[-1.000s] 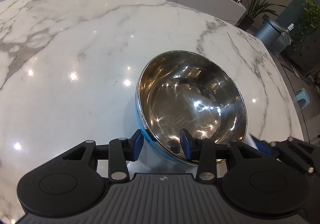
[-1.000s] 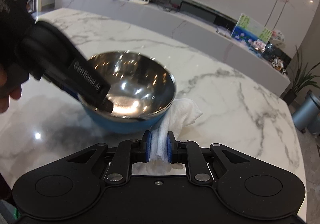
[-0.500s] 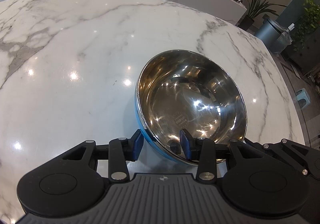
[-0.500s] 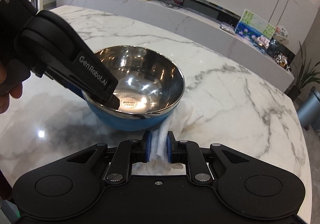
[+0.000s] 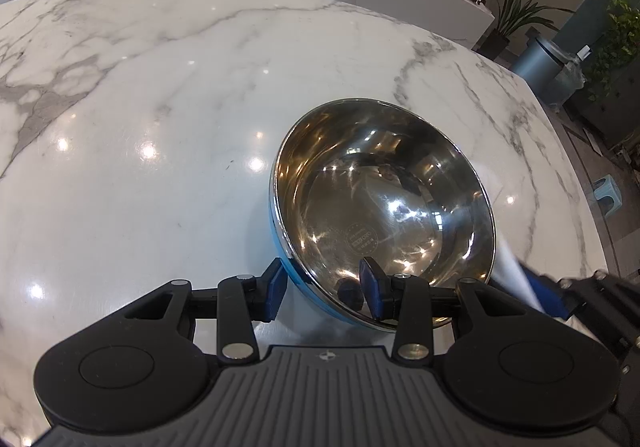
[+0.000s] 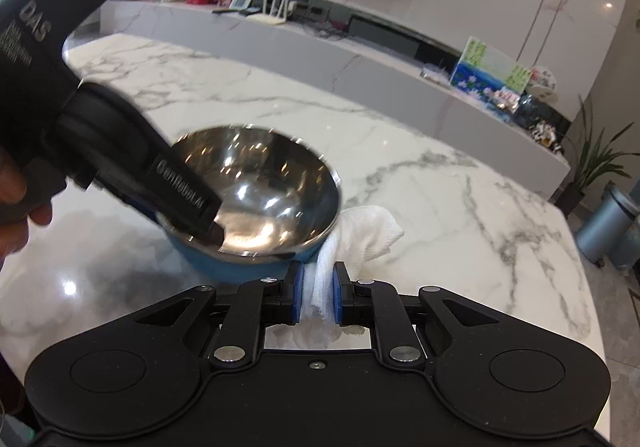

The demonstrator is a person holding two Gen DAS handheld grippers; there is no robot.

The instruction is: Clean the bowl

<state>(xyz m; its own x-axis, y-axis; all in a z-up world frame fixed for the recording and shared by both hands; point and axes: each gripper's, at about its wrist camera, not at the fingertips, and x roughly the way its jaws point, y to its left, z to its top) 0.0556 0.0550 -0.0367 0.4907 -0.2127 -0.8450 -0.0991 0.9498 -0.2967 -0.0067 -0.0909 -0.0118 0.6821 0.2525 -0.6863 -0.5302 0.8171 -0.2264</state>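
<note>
I see the steel bowl [image 5: 382, 207], blue on the outside, sitting on the marble table [image 5: 140, 107] and tipped so its mouth opens up and toward my left gripper's side; being round, it has no long axis to speak of. My left gripper [image 5: 322, 289] straddles the near rim, one blue pad outside against the blue wall, the other inside against the steel. The jaws stand moderately apart, clamped on that rim. From the right wrist camera, my right gripper [image 6: 317, 297] sits just beside the bowl's outer wall, jaws nearly together and pinching a white paper towel [image 6: 360, 235]. The towel bunches forward past the fingertips and lies against the table, touching the bowl's blue side.
</note>
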